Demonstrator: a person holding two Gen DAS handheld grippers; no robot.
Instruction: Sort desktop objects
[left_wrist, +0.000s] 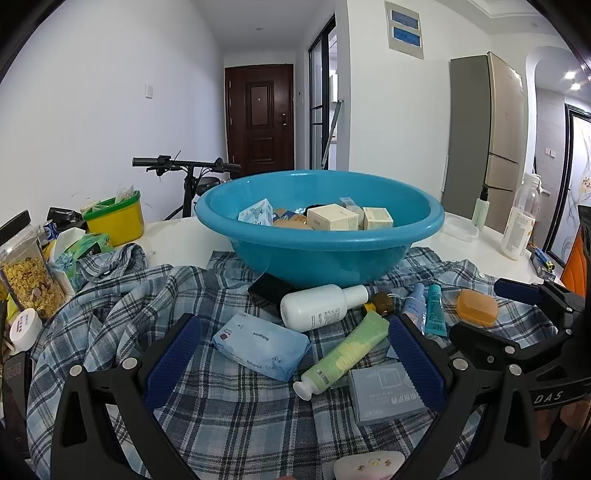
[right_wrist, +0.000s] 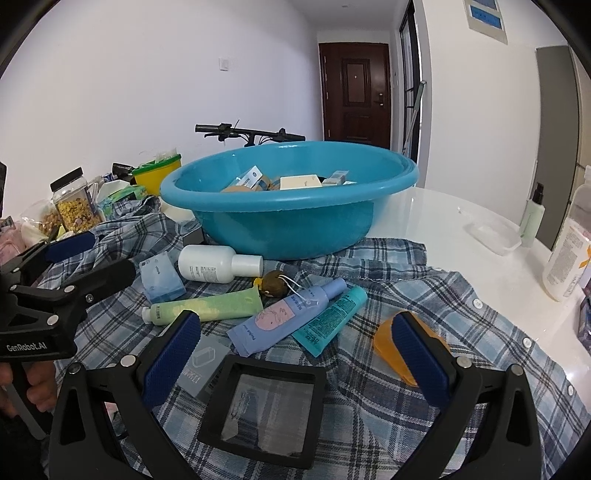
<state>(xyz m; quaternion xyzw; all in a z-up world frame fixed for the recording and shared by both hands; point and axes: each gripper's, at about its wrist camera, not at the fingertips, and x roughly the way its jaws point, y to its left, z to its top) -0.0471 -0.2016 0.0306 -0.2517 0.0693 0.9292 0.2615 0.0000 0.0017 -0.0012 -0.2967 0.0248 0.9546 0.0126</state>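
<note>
A blue basin (left_wrist: 319, 236) (right_wrist: 288, 201) with several small boxes inside stands on a plaid shirt (left_wrist: 221, 406) (right_wrist: 406, 406). In front of it lie a white bottle (left_wrist: 317, 306) (right_wrist: 214, 264), a blue wipes pack (left_wrist: 260, 345), a green tube (left_wrist: 343, 354) (right_wrist: 207, 306), a grey box (left_wrist: 388, 395), a lavender tube (right_wrist: 284, 317), a teal tube (right_wrist: 330, 317) and an orange soap box (left_wrist: 476, 306) (right_wrist: 384, 341). My left gripper (left_wrist: 295, 354) (right_wrist: 92, 260) hovers open over the wipes pack and green tube. My right gripper (right_wrist: 295, 354) (left_wrist: 491, 314) is open above a black square frame (right_wrist: 264, 406).
A cereal jar (left_wrist: 31, 280), a yellow tub (left_wrist: 114, 218) and tissue packs crowd the left side. On the white table (right_wrist: 443, 206) at right stand a tall white bottle (left_wrist: 517, 229), a green spray bottle (left_wrist: 482, 206) and a clear container (right_wrist: 491, 230). A bicycle stands behind.
</note>
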